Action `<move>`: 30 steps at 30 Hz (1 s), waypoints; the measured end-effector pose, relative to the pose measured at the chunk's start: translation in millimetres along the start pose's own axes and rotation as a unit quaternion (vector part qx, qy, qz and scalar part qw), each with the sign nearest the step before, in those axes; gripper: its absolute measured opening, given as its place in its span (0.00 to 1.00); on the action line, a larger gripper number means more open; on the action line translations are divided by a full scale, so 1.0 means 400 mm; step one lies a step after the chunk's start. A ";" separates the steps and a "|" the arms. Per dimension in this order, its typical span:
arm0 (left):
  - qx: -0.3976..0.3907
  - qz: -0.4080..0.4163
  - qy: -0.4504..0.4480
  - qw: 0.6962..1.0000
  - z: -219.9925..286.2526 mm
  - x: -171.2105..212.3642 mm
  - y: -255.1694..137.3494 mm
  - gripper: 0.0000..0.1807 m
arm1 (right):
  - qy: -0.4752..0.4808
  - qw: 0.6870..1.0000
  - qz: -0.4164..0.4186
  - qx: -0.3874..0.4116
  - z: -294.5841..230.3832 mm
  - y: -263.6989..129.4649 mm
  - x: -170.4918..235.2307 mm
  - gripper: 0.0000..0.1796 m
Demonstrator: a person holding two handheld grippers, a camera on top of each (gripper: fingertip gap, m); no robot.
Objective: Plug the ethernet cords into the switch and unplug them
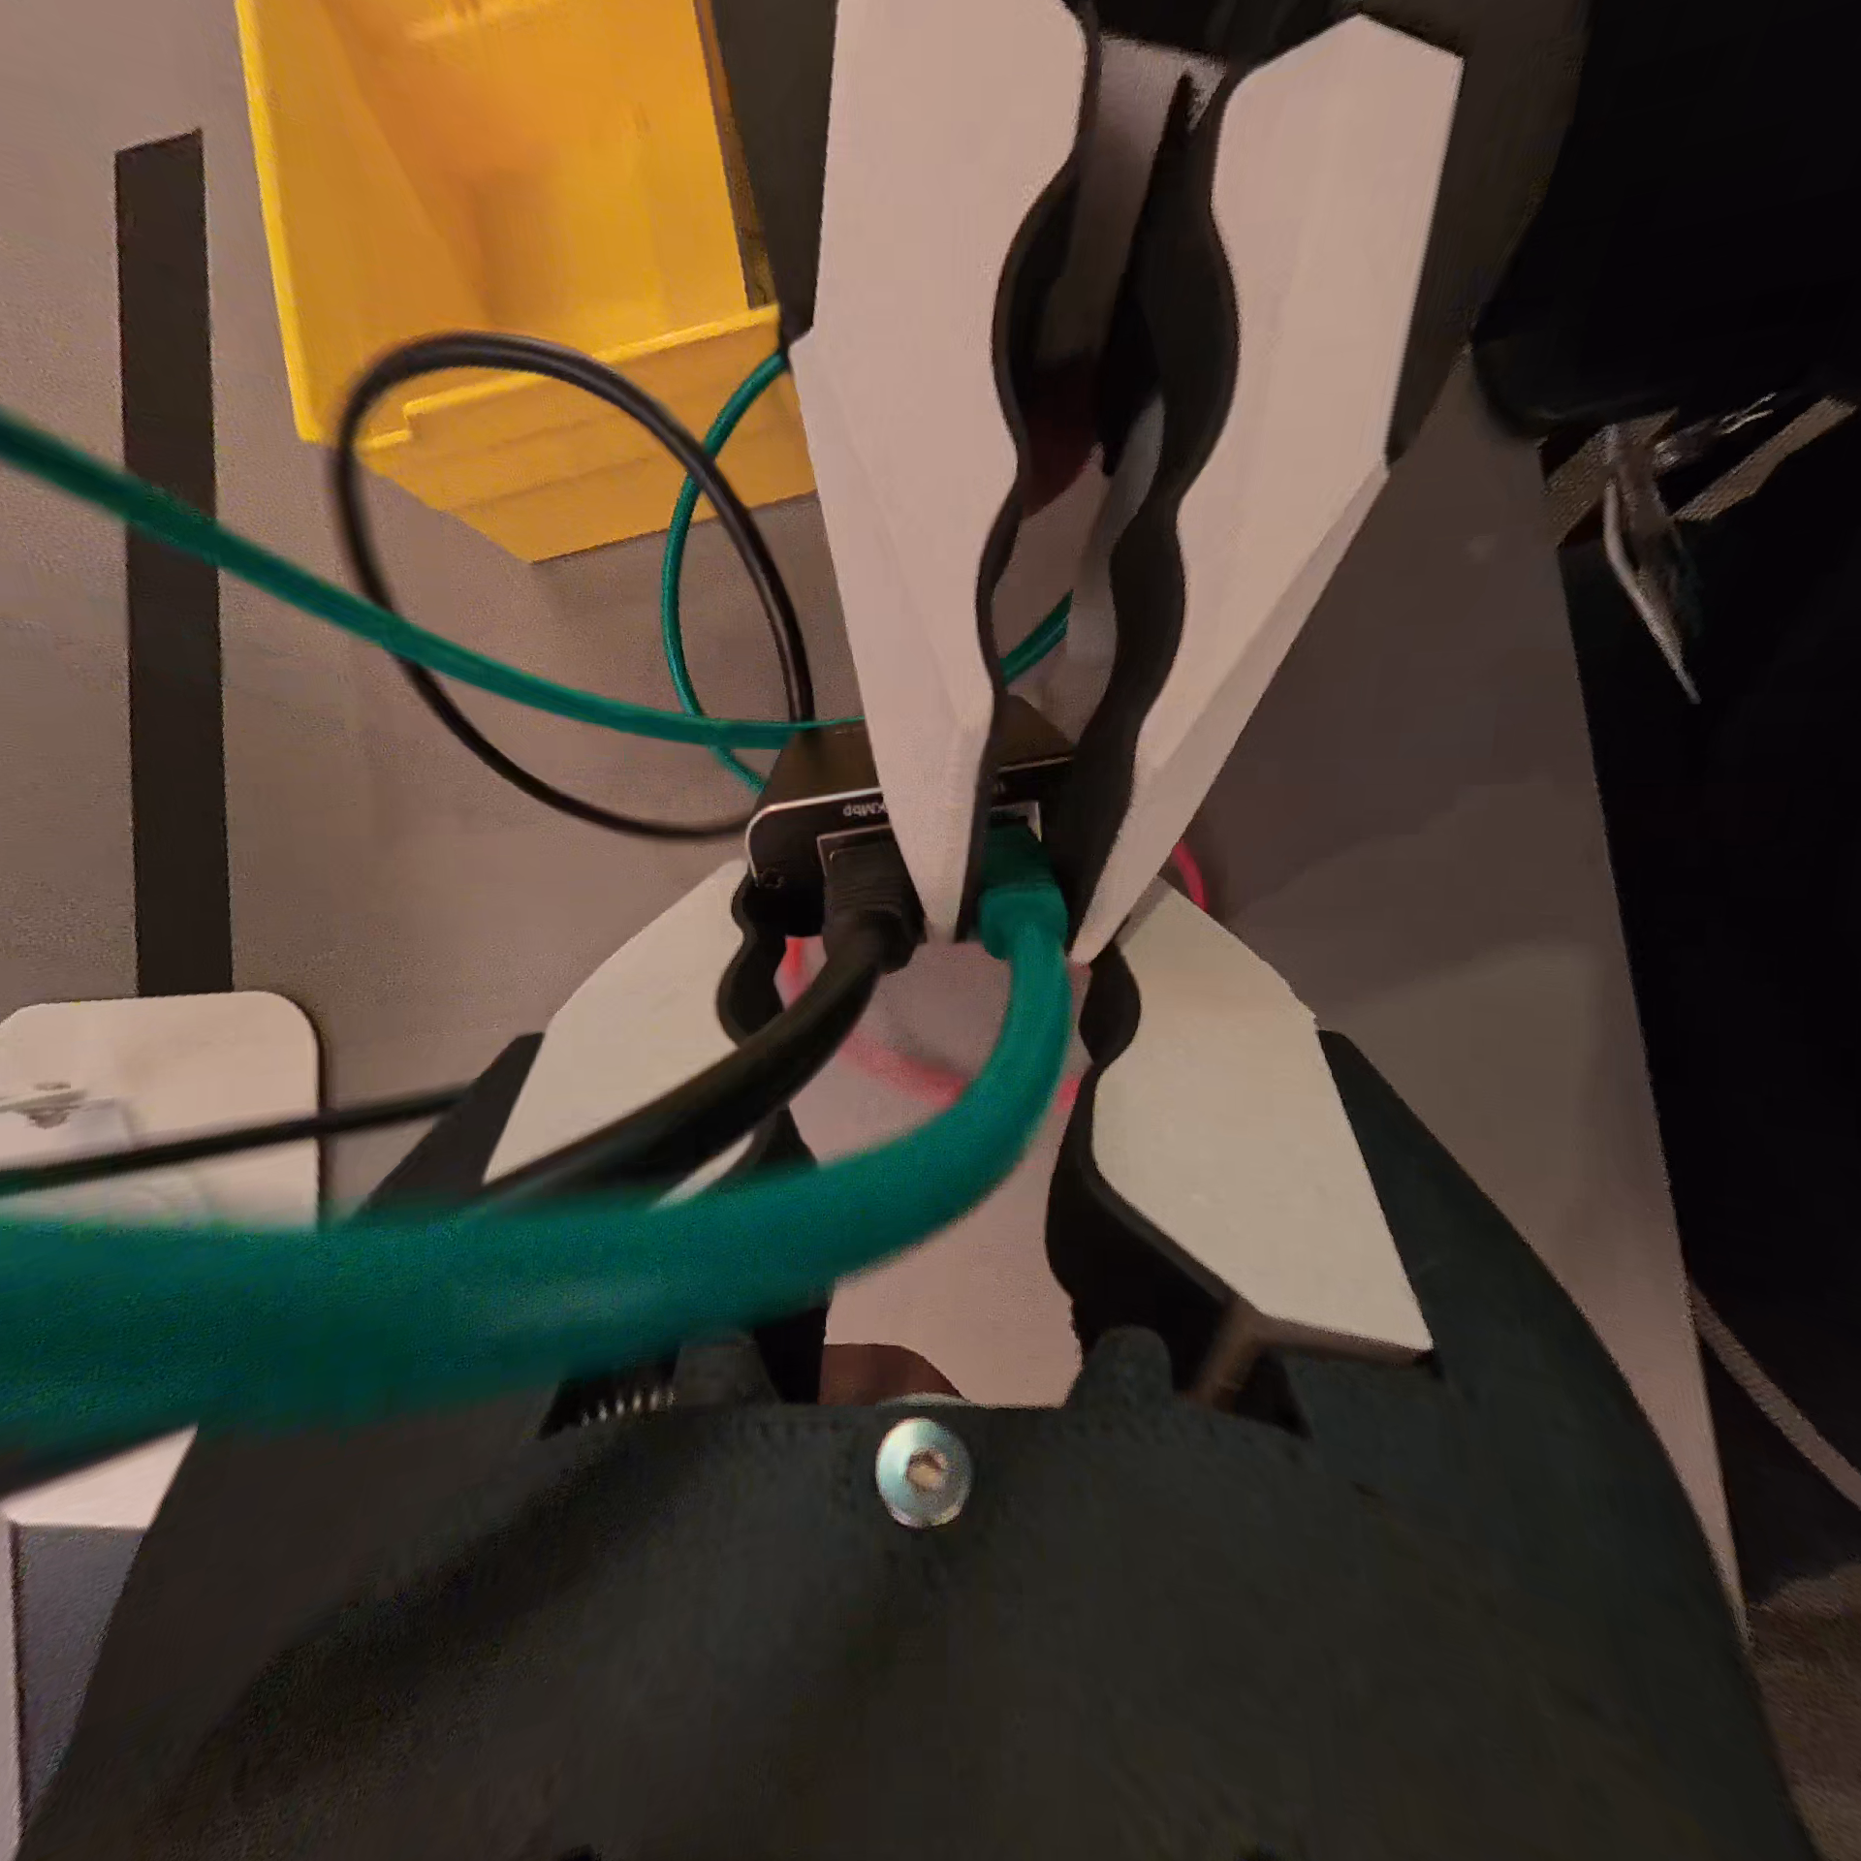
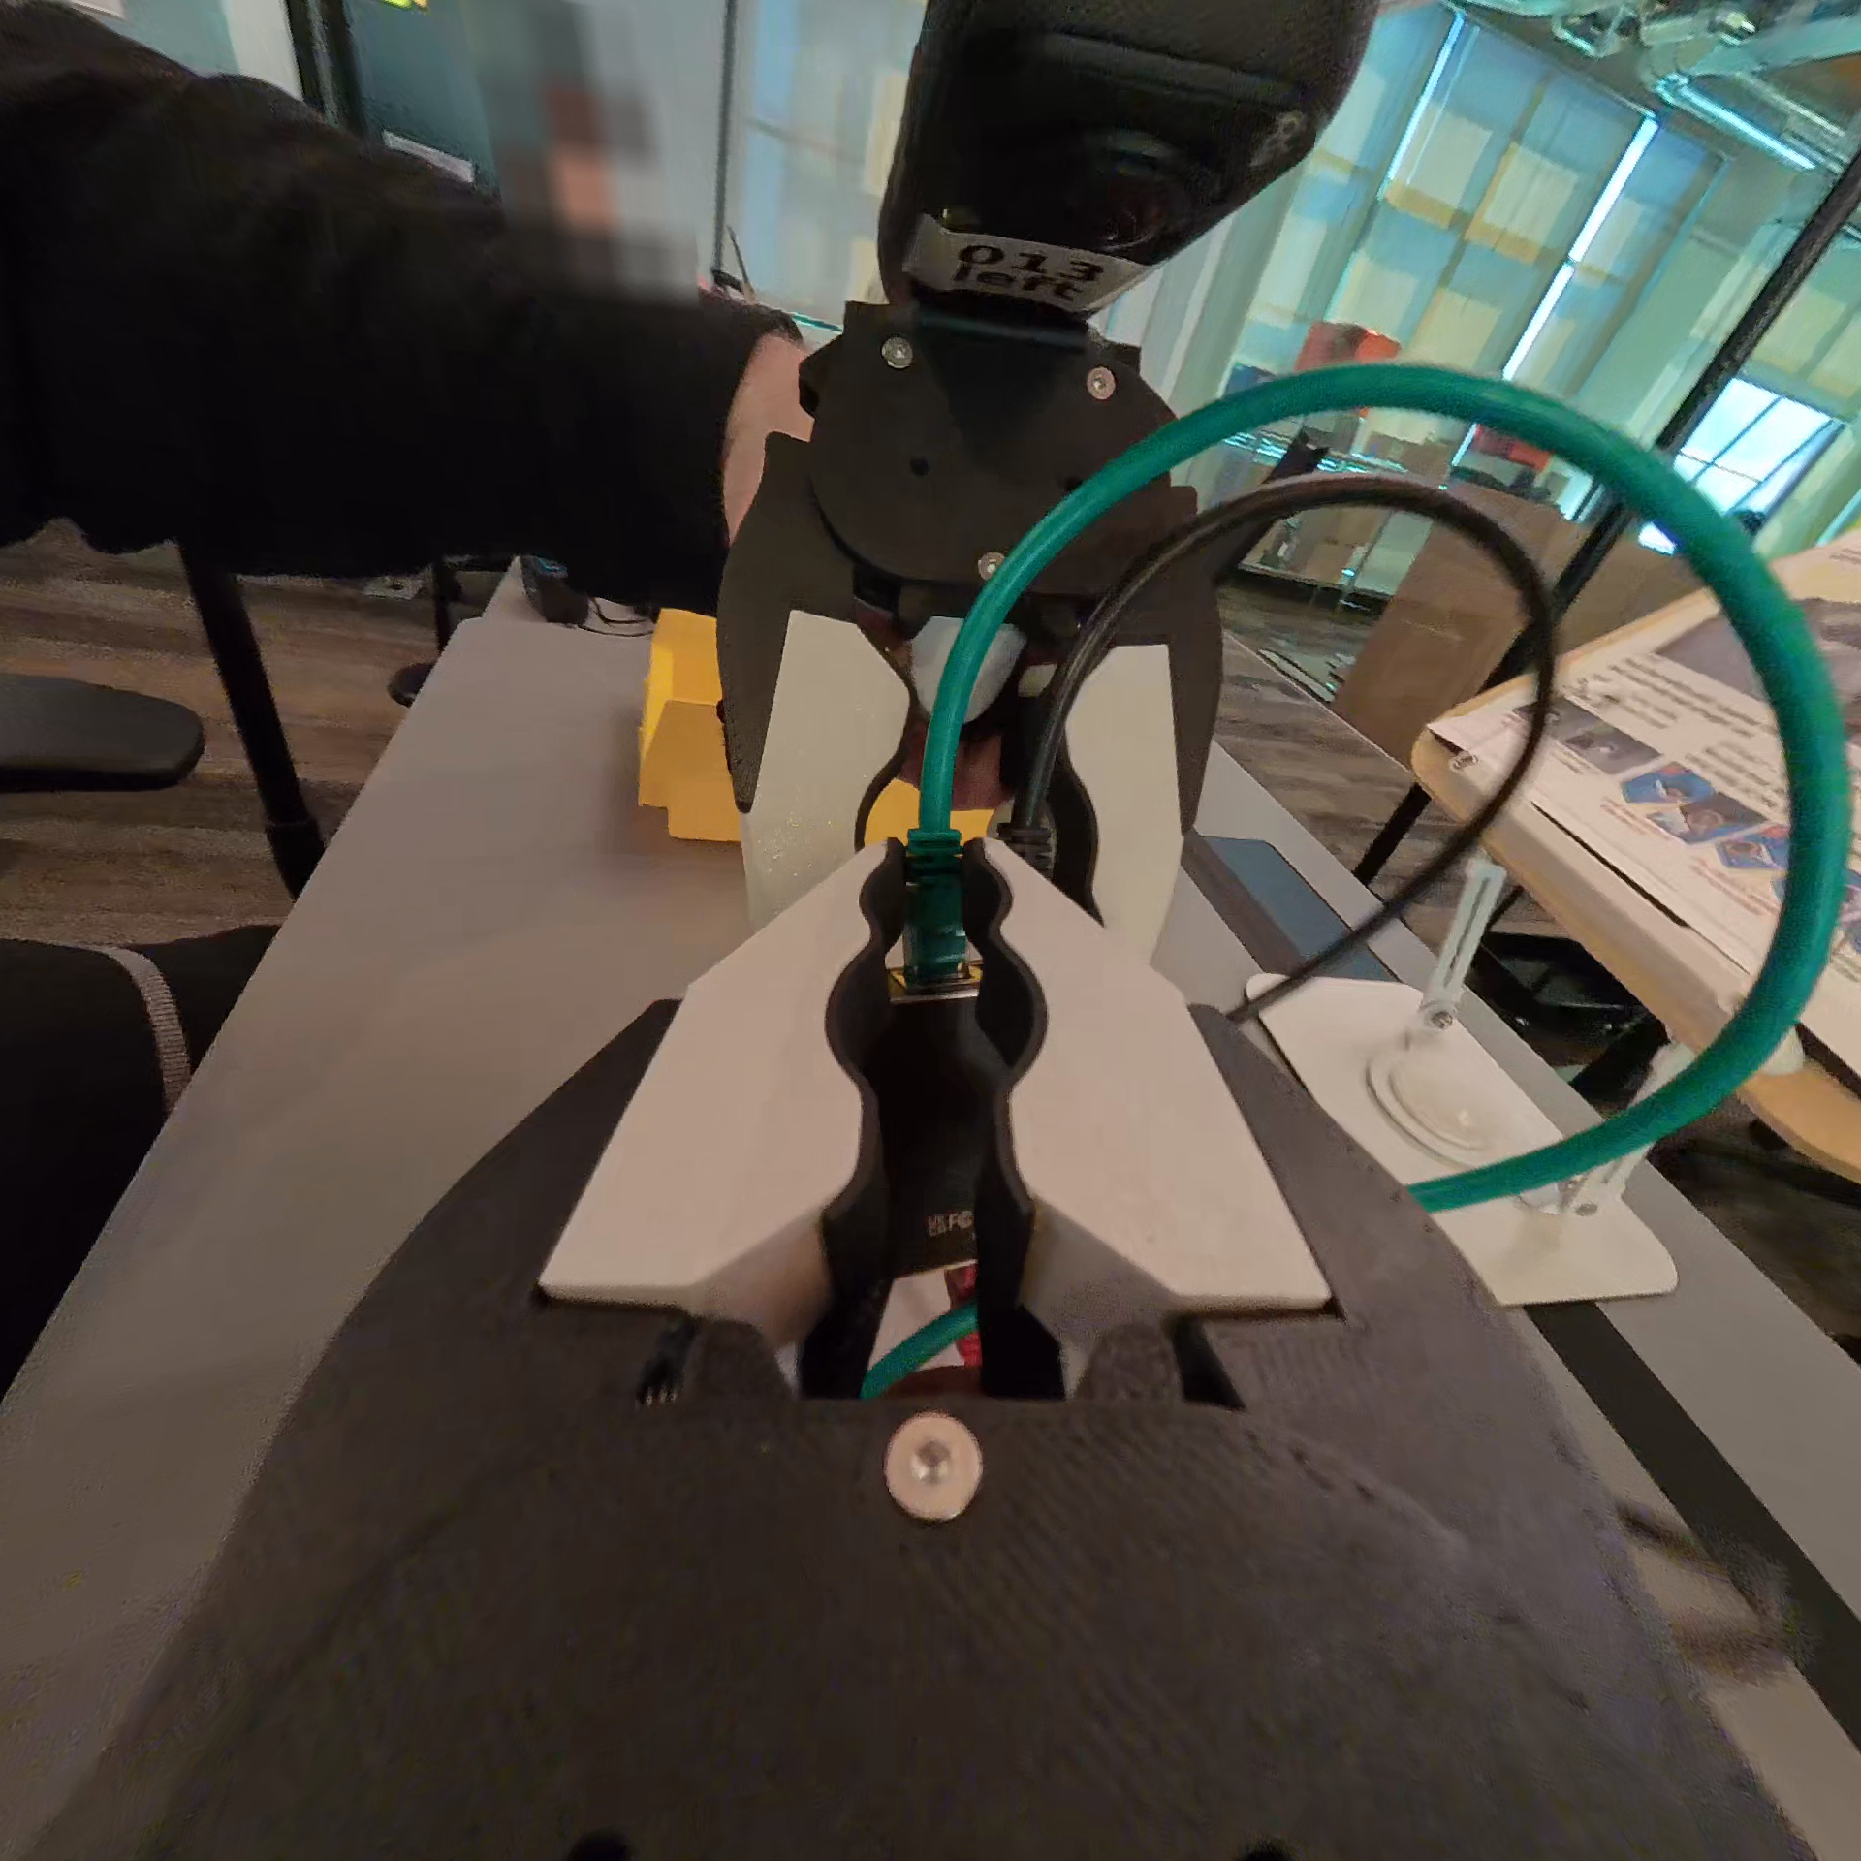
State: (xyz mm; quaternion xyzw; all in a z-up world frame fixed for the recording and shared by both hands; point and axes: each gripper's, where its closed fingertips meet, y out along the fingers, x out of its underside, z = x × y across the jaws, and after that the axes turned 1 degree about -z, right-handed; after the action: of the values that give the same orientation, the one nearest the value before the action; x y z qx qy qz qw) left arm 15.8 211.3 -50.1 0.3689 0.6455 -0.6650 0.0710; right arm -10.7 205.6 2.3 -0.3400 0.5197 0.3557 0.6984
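Right wrist view: field notes, largest thing first; landmark is the switch.
Surface [image 2: 453,1007]: grey, carries everything; yellow bin [image 2: 685,745] sits beyond the switch.
Right tool [image 2: 932,942]: narrow, fingers closed on the switch body and flanking the green plug.
Left tool [image 1: 911,982]: faces the switch's port side; tips partly hidden by cords, so its state cannot be told.
Switch [image 2: 942,1138]: small black box, rigid, probably light; judged best held by its long sides, as here.
Green cord [image 2: 1511,403]: springy loop, soft jacket; arcs away from the port face.
Black cord [image 1: 866,896]: seated in the port beside the green one.
Green plug [image 1: 1022,886]: stiff boot, latch likely fragile; take hold at the boot, not the cable.
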 end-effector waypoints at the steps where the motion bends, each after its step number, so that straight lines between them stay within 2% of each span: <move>1: -0.007 0.002 0.004 1.000 -0.004 0.001 0.002 0.32 | 0.003 1.000 0.001 0.004 0.004 -0.002 0.003 0.05; 7: -0.044 0.035 -0.015 0.998 -0.017 0.011 -0.010 0.31 | 0.017 1.000 0.011 0.008 0.029 -0.042 0.015 0.05; 15: -0.106 0.072 -0.030 0.991 -0.021 0.036 -0.015 0.31 | 0.032 0.999 -0.026 0.003 0.034 -0.042 0.054 0.05; 30: -0.224 0.117 -0.030 0.967 -0.028 0.043 -0.019 0.31 | 0.062 0.998 -0.006 -0.003 0.033 -0.027 0.050 0.05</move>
State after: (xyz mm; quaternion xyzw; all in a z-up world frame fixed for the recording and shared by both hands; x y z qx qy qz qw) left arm 3.5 229.2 -53.1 0.3966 0.7280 -0.5013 0.2480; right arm 9.0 214.0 -12.9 -0.3667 0.5590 0.3311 0.6659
